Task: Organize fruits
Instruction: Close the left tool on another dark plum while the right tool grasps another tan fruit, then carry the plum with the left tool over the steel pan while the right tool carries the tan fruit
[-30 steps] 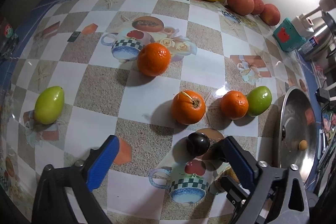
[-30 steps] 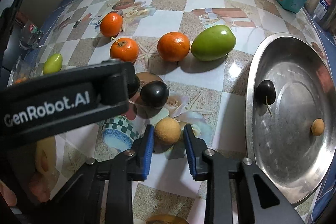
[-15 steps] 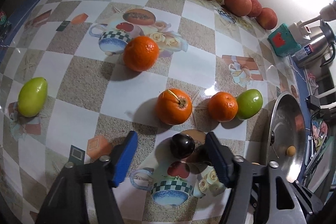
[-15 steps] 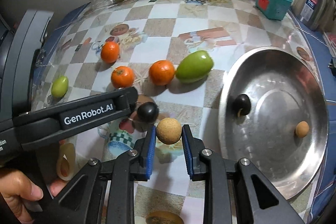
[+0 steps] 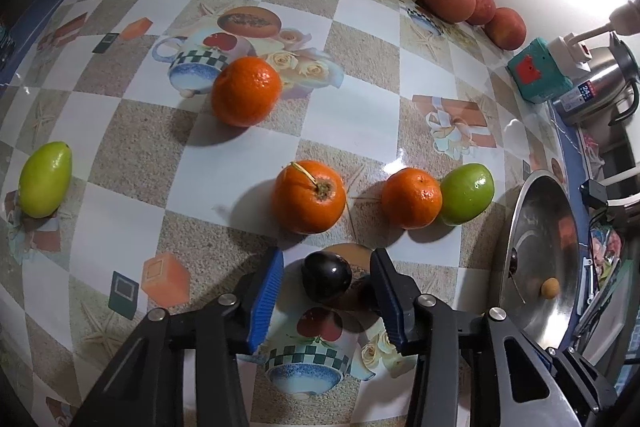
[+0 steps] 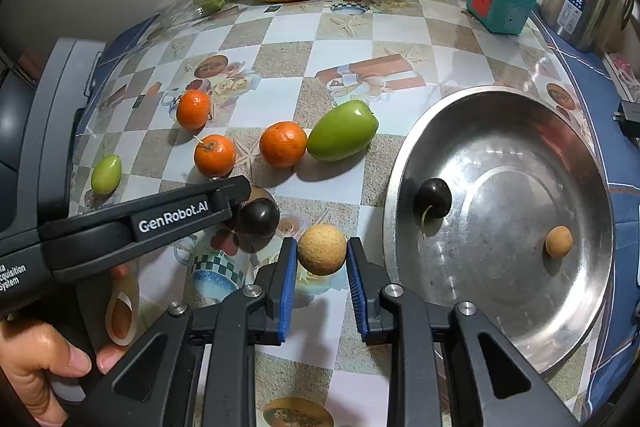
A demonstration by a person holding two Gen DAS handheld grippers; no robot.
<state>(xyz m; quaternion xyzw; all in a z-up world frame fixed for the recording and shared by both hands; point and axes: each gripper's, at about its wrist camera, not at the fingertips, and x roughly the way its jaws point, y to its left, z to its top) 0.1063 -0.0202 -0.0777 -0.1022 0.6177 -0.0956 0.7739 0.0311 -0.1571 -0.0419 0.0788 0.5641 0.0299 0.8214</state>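
Right wrist view: the right gripper (image 6: 322, 269) is clamped on a tan, rough-skinned round fruit (image 6: 322, 249), just left of the steel bowl (image 6: 404, 163), apparently lifted clear of the counter (image 6: 312, 51). Left of that fruit, the left gripper (image 5: 326, 287) has just been closing; its blue pads straddle a glossy dark plum (image 5: 327, 277) with a gap on each side, not yet pressing.

So two pickups run at once. Next, I'd judge, the tan fruit swings right and drops into the bowl, beside the stemmed dark plum (image 6: 433, 197) and small tan fruit (image 6: 559, 241) already there. That smooth, slick metal is shallow, so a round fruit may roll; release low. The left needs a final squeeze on a slippery skin.
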